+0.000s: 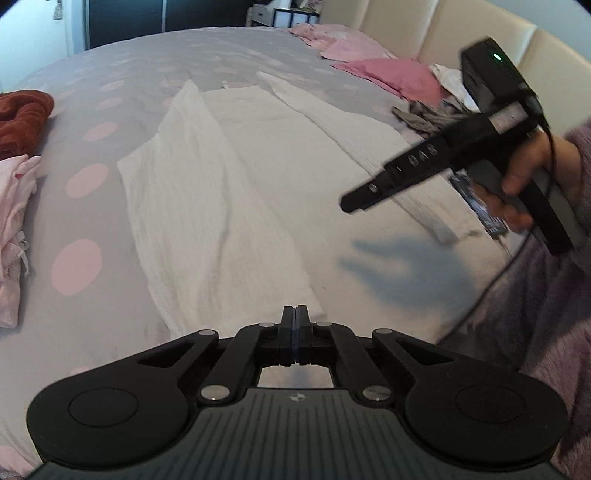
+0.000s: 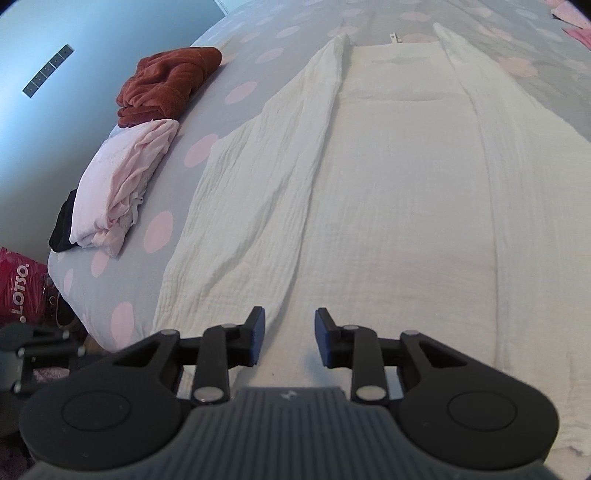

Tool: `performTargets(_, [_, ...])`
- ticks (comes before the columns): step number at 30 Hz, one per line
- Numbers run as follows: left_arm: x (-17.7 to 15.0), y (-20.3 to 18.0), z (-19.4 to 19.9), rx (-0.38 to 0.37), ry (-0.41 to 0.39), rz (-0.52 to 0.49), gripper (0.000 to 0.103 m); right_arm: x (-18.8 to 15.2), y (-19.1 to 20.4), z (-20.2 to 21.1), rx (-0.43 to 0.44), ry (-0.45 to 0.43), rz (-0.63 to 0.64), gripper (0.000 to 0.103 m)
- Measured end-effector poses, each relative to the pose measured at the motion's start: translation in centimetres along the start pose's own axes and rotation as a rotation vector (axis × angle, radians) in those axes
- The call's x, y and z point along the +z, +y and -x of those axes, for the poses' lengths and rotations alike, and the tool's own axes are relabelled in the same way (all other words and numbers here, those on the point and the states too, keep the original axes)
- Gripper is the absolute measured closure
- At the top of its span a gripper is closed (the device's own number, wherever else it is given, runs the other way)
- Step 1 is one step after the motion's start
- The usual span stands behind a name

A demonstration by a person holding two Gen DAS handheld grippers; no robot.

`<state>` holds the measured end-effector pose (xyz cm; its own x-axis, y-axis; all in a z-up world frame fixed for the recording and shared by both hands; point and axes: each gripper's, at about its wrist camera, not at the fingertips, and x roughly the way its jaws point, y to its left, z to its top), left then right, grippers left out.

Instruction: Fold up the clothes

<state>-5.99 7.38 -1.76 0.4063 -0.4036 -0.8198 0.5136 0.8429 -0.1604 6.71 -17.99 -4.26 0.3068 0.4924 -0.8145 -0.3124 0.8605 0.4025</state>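
A long white crinkled garment [image 1: 258, 177] lies flat on the bed, its two side edges folded inward along its length. In the left wrist view my left gripper [image 1: 295, 314] is shut with nothing between its pads, hovering just short of the garment's near corner. My right gripper [image 1: 347, 203], held in a hand [image 1: 517, 173], hangs above the garment's right side. In the right wrist view the right gripper [image 2: 289, 336] stands open and empty over the near end of the garment [image 2: 388, 192]. The left gripper [image 2: 37, 350] shows at the lower left, off the bed edge.
The bed has a grey cover with pink dots [image 2: 236, 92]. A rust-red folded garment [image 2: 166, 81] and a pale pink folded one [image 2: 122, 184] lie at the left edge. Pink pillows [image 1: 369, 62], a loose clothes pile [image 1: 424, 114] and a cream headboard [image 1: 461, 33] stand at the right. A red bag [image 2: 18, 284] sits on the floor.
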Motion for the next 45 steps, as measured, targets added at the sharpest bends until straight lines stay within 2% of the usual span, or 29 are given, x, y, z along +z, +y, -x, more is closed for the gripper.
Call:
performTargets(7, [-3.5,-4.6,0.4,-0.076,0.135,-0.125,0.103,-2.6,1.2,3.4,-0.025,0.067,0.127,0.068])
performTargets(9, [-4.0,-5.0,0.0,-0.067,0.151,-0.139,0.103,-3.8,1.0,4.5,-0.046,0.091,0.177,0.061])
performTargets(11, [-4.1,-5.1,-0.4,-0.068,0.162,-0.145,0.078,-5.1,0.3,5.3,-0.079,0.114,0.210,0.058])
performTargets(12, [-4.1,-5.2,-0.6,-0.071,0.168,-0.148,0.043,-5.7,-0.1,5.5,-0.098,0.125,0.220,0.057])
performTargets(13, [-4.0,-5.3,-0.8,-0.073,0.173,-0.150,0.030,-6.3,-0.7,5.8,-0.119,0.136,0.225,0.056])
performTargets(16, [-3.9,-5.6,-1.4,-0.081,0.190,-0.156,0.039,-7.5,-2.2,6.2,-0.154,0.157,0.201,0.056])
performTargets(20, [-3.7,-5.9,-2.2,-0.091,0.212,-0.165,0.040,-8.5,-3.1,6.9,-0.160,0.142,0.181,0.054])
performTargets(21, [-3.6,-6.0,-2.4,-0.094,0.217,-0.167,0.044,-8.6,-3.3,7.0,-0.160,0.139,0.180,0.052])
performTargets(22, [-3.5,-6.1,-2.6,-0.102,0.223,-0.169,0.063,-8.8,-3.5,7.2,-0.159,0.136,0.177,0.052])
performTargets(23, [-3.2,-6.2,-2.8,-0.114,0.230,-0.172,0.078,-8.8,-3.7,7.3,-0.161,0.133,0.172,0.052])
performTargets(24, [-3.0,-6.4,-3.0,-0.126,0.236,-0.175,0.101,-8.9,-4.1,7.5,-0.170,0.128,0.162,0.052])
performTargets(25, [-2.6,-6.6,-3.2,-0.134,0.235,-0.183,0.103,-8.8,-4.6,7.7,-0.182,0.121,0.150,0.052])
performTargets(31, [1.6,-7.9,-4.5,-0.136,0.185,-0.218,0.103,-8.2,-9.1,9.1,-0.272,0.068,0.018,0.052])
performTargets(35, [5.4,-8.3,-6.1,-0.156,0.164,-0.220,0.102,-7.9,-12.1,9.8,-0.300,0.057,-0.066,0.052])
performTargets(38, [8.6,-8.8,-7.6,-0.174,0.156,-0.225,0.100,-7.9,-13.9,9.9,-0.322,0.091,-0.083,0.053])
performTargets(40, [10.8,-9.1,-8.6,-0.187,0.149,-0.228,0.087,-8.1,-14.7,9.9,-0.339,0.126,-0.072,0.053])
performTargets(42, [13.3,-9.7,-9.9,-0.203,0.140,-0.224,0.080,-8.5,-15.4,9.8,-0.349,0.166,-0.061,0.053])
performTargets(45, [17.0,-10.5,-12.6,-0.241,0.142,-0.184,0.080,-9.5,-16.6,9.8,-0.339,0.227,-0.074,0.053])
